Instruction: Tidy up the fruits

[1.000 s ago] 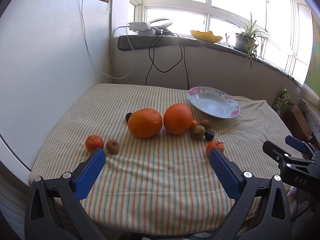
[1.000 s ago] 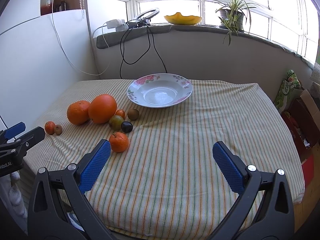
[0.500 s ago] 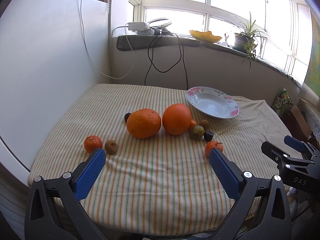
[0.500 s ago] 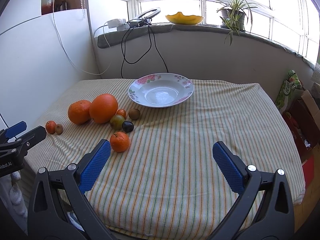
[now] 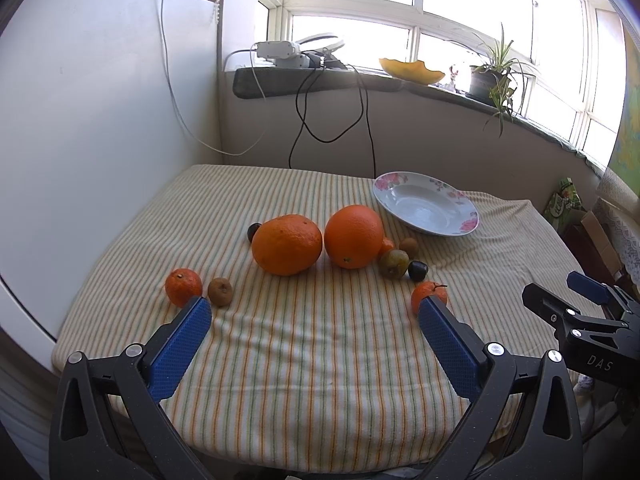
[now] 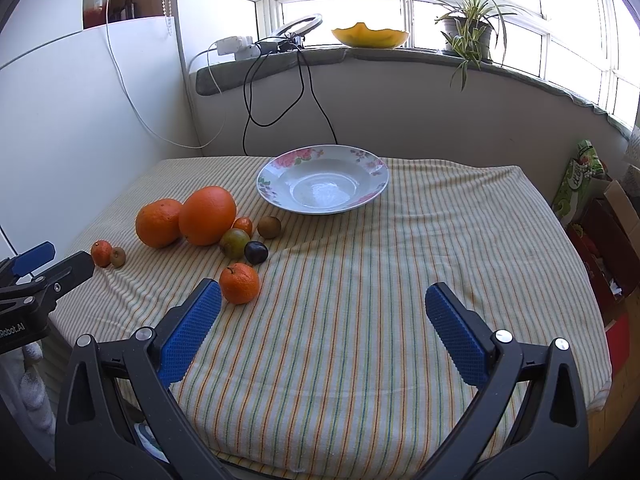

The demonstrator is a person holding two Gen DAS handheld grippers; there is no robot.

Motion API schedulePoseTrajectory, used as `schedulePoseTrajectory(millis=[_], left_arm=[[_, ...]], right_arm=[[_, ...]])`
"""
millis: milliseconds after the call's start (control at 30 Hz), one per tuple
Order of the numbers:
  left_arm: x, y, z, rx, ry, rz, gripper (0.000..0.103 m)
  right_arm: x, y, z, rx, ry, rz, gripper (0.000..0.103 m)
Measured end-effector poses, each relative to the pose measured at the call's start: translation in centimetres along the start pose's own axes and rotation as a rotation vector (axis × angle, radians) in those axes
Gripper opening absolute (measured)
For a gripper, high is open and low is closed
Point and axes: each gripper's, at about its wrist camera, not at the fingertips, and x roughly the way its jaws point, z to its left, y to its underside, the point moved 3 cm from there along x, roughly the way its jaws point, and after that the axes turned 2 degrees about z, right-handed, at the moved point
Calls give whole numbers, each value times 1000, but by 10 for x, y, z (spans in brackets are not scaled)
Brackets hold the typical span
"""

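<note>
Two large oranges (image 5: 287, 244) (image 5: 353, 236) lie side by side on the striped tablecloth (image 5: 320, 344). Around them lie small fruits: a mandarin (image 5: 183, 286) and a brown fruit (image 5: 220, 291) at the left, a green-brown fruit (image 5: 394, 264), a dark plum (image 5: 417, 270) and a mandarin (image 6: 239, 283) nearer me. An empty floral plate (image 6: 323, 190) stands behind them. My left gripper (image 5: 314, 312) is open and empty over the front of the table. My right gripper (image 6: 322, 296) is open and empty, right of the near mandarin.
A white cabinet (image 5: 80, 120) borders the table on the left. A windowsill (image 6: 360, 56) with cables, a yellow bowl and a potted plant (image 6: 468, 28) runs behind. Boxes and bags (image 6: 600, 216) stand to the right of the table.
Both grippers have drifted slightly; the fruits appear a little further left in the left view and a little right in the right view. Nothing was gripped or moved.
</note>
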Motion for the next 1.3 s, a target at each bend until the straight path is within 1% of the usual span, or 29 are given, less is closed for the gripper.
schedulePoseTrajectory(millis=[167,400,567,733,867,967,1100,1133,1167,1200,1300], left_arm=[[7,2,7,-29,11,16,102],[22,4,20,-64,35,45,97],[35,5,31,-108,57,71,94],[46,6,43,-150,69,91,93],[53,5,48,-165,76,102,87],[58,4,50,-171,81,105,84],[70,2,54,-191,95,121,80],[72,2,54,-196,100,126,77],[75,2,55,-201,105,130,76],[77,1,56,-206,110,133,76],[86,0,59,-226,123,144,73]], right_arm=[[5,-1,1,-5,-11,6,103],[13,-8,4,-10,-68,10,103],[23,-16,8,-10,-110,25,103],[34,-32,21,-38,-188,39,103],[44,-48,34,-68,-243,48,103],[54,-58,46,-102,-288,72,103],[71,-69,61,-123,-376,127,103],[76,-72,65,-127,-391,145,100],[81,-74,67,-133,-406,165,94],[87,-76,72,-141,-428,189,91],[101,-82,85,-166,-471,237,89]])
